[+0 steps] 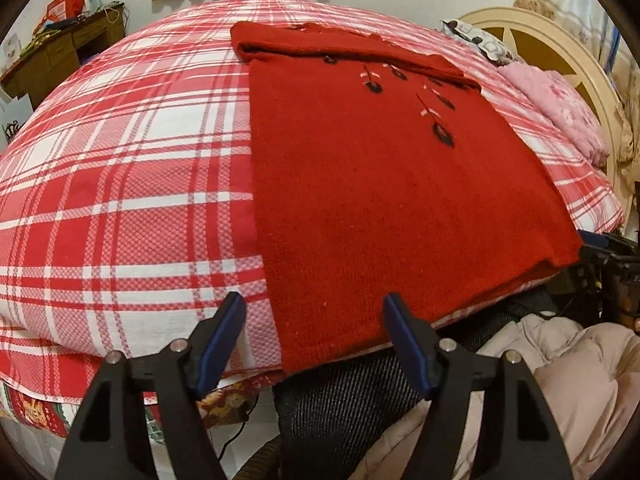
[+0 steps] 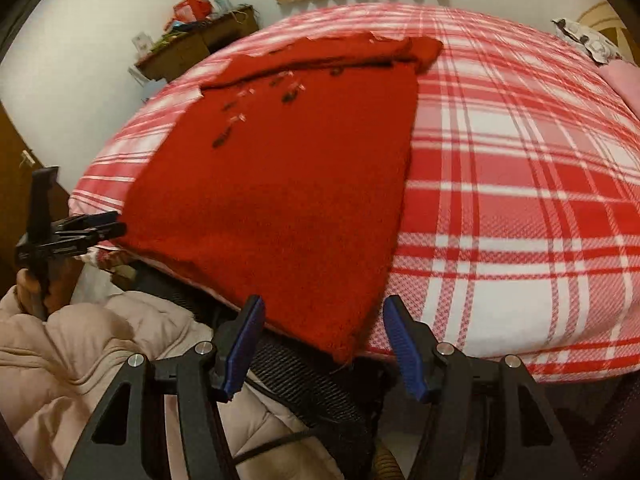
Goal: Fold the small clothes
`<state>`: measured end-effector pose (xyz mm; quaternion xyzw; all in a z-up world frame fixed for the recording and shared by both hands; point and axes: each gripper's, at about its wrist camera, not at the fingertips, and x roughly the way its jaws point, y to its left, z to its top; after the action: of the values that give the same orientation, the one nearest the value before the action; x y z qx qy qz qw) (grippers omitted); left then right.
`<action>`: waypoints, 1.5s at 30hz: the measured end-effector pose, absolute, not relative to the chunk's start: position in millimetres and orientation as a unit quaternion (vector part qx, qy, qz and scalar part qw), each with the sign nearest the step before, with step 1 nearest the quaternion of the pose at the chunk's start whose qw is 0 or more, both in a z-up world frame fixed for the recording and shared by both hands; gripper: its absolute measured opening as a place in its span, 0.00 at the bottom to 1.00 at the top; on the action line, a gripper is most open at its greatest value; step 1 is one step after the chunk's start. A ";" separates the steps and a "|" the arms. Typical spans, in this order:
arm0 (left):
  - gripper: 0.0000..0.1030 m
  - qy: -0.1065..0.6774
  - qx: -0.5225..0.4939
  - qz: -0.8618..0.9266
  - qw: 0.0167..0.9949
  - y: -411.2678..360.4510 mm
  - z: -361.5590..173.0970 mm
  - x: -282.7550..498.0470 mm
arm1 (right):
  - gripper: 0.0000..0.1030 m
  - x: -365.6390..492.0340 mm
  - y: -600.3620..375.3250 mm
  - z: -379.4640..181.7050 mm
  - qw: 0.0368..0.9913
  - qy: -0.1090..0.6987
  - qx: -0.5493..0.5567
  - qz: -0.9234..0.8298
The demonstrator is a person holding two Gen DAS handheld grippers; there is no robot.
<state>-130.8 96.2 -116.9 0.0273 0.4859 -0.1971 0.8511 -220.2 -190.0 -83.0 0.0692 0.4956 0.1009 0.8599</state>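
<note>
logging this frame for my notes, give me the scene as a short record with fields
garment: red knit sweater, laid flat, sleeves folded across the top, hem at the near bed edge
decoration: dark embroidered flowers on the chest
surface: bed with red and white plaid sheet
left gripper: open, at the hem's left corner, not gripping
right gripper: open, at the hem's right corner, not gripping
other items: pink pillow by the headboard; wooden desk against the wall
fold stage: sleeves in, body not yet folded

One red sweater point(image 1: 360, 184), one plaid bedsheet point(image 1: 120, 168), one pink blanket point(image 1: 560, 108), one wooden desk point(image 1: 60, 56) upper left, two grippers.
</note>
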 end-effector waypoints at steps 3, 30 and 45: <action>0.60 0.492 0.018 -0.204 0.846 97.3 -115.9 -130.7 | 0.61 -217.4 -195.3 -86.6 0.855 0.498 0.099 0.103; 0.09 0.480 -0.071 -0.239 0.841 108.4 -64.8 -108.5 | 0.10 -159.7 -227.6 -16.3 0.867 0.414 0.220 0.167; 0.21 0.441 -0.028 -0.194 0.876 106.7 -37.1 -28.0 | 0.06 -52.7 -259.1 -54.7 0.863 0.423 0.263 0.086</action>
<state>-28.0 106.7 -37.1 -0.0283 0.4410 -0.1940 0.8758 -52.7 -259.1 -54.7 0.2629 0.4234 0.0856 0.8627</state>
